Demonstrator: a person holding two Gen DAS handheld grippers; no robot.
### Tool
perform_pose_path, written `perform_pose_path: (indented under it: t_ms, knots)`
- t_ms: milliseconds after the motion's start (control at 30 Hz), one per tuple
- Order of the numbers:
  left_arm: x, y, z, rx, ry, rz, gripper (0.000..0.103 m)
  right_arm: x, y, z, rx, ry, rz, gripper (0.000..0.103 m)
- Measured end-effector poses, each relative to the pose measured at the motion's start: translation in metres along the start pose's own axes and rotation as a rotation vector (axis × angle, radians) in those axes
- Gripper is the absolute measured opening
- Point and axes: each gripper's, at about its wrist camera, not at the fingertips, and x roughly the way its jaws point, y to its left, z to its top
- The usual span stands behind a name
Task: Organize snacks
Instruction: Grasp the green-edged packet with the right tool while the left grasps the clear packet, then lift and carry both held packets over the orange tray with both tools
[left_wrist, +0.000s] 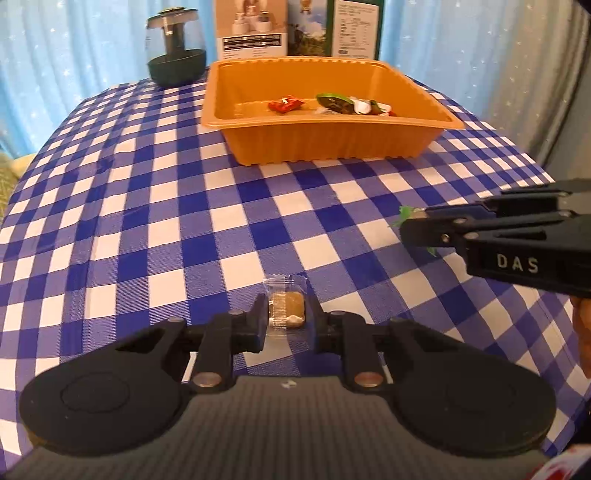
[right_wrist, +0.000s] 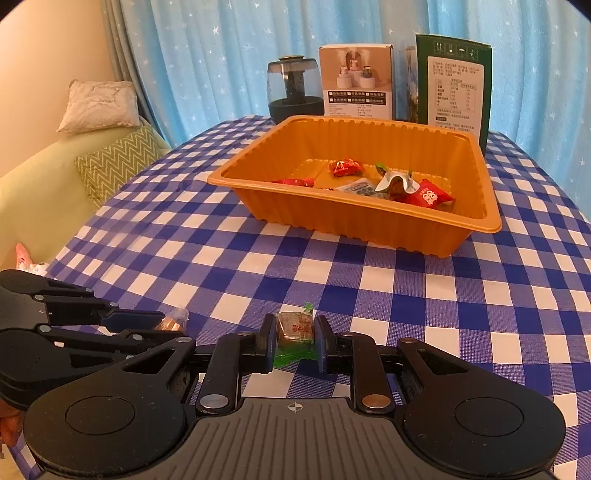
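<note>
Left gripper (left_wrist: 286, 314) pinches clear-wrapped candy (left_wrist: 286, 312), right gripper (right_wrist: 295, 338) pinches green-wrapped candy (right_wrist: 294, 330); both near orange tray (right_wrist: 369, 218) for deposit

Clear-wrapped brown candy (left_wrist: 286, 309) – green-wrapped candy (right_wrist: 294, 329) – both clamped.

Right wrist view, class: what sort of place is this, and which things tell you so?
Probably a home living room. A sofa with cushions stands beside the table, star-patterned blue curtains hang behind, and a checked tablecloth carries an orange snack tray.
</note>
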Motion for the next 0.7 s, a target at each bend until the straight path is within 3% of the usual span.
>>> perform_pose_path:
  t_ms: [233, 700]
  knots:
    - [-0.005, 0.005, 0.005, -0.072, -0.006, 0.012, 0.019, -0.003, 0.001, 0.001, -0.004, -0.001, 0.004, 0.022]
    - [-0.016, -0.007, 0.012, -0.073, -0.025, -0.005, 0.019, -0.013, -0.006, 0.004, 0.040, 0.012, -0.027, 0.022]
